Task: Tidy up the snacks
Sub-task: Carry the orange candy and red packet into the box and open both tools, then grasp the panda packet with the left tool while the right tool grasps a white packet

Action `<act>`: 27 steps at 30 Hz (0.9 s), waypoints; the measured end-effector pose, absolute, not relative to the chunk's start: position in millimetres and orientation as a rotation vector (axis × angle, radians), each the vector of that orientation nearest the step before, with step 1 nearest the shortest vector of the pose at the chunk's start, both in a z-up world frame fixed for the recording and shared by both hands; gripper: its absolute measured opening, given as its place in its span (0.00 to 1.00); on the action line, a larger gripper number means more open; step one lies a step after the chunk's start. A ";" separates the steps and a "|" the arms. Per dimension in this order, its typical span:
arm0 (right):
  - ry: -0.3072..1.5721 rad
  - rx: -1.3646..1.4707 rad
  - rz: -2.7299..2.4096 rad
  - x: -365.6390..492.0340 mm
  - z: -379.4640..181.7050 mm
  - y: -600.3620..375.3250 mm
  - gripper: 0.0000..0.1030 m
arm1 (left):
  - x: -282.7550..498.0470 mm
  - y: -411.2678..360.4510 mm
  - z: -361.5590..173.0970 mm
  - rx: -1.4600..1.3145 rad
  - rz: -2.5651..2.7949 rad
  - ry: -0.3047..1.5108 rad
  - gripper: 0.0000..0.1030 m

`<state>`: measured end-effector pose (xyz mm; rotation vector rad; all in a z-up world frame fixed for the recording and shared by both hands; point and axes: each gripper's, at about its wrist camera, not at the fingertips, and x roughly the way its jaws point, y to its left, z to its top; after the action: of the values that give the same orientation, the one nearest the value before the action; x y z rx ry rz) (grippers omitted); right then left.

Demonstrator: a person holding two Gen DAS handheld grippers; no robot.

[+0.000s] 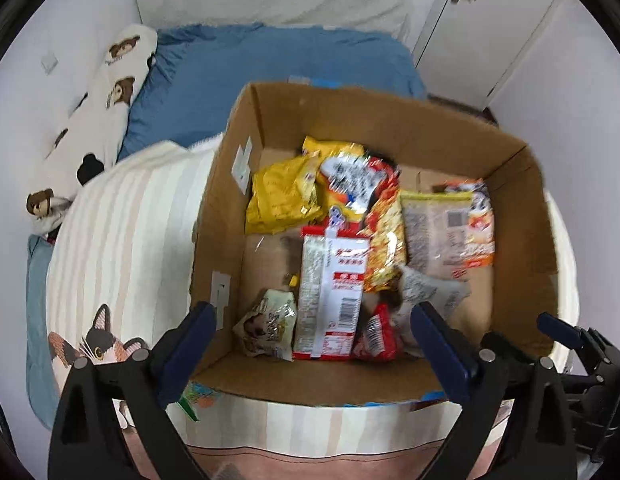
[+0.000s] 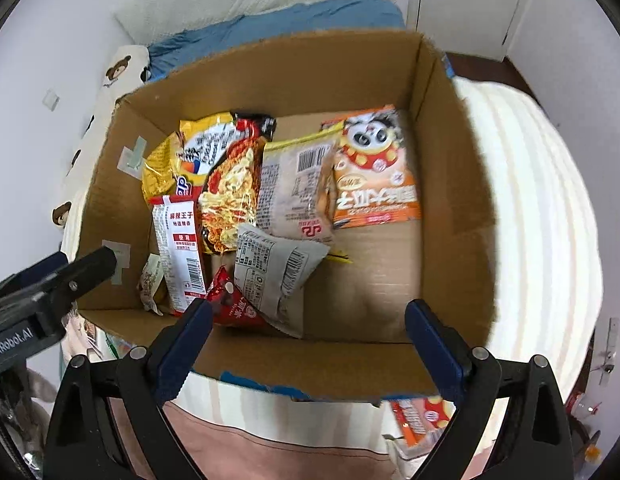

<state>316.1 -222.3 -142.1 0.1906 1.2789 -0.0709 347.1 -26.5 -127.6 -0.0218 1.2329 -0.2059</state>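
orange packet (image 2: 419, 420) outside box (image 2: 449, 184), right view only

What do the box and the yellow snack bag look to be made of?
Box: brown corrugated cardboard by the look, matte, with torn, ragged top edges and pale tape patches on one wall. Yellow bag: probably thin plastic or foil film, glossy; it crinkles and throws bright glints.

both wrists above box (image 1: 389, 120) — steeply down
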 end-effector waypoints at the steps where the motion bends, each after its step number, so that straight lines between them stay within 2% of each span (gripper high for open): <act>1: 1.255 0.180 -0.075 310.8 -133.4 -221.8 0.96 | 343.4 -26.0 -119.2 -0.034 -0.209 1.209 0.97; 9: 1.105 0.211 -0.054 261.3 -77.5 -226.3 0.96 | 290.0 -32.0 -44.8 0.011 -0.227 0.963 0.97; 14: 1.074 0.289 -0.069 215.0 -65.6 -254.7 0.96 | 254.7 -36.4 -30.3 0.014 -0.256 0.897 0.97; 17: 1.090 0.323 -0.102 196.5 -75.1 -274.0 0.96 | 240.0 -36.3 -42.2 -0.025 -0.262 0.908 0.97; 23: 1.239 0.580 -0.206 158.8 -162.9 -339.0 0.96 | 226.9 -48.8 -105.4 -0.128 -0.328 1.015 0.97; 27: 1.278 0.698 -0.205 155.0 -198.2 -351.9 0.96 | 226.0 -77.3 -155.3 -0.027 -0.337 1.125 0.97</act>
<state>155.0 -351.9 -198.2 0.6980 1.2779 -0.2048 226.0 -77.3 -155.3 -0.0269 1.1254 -0.3367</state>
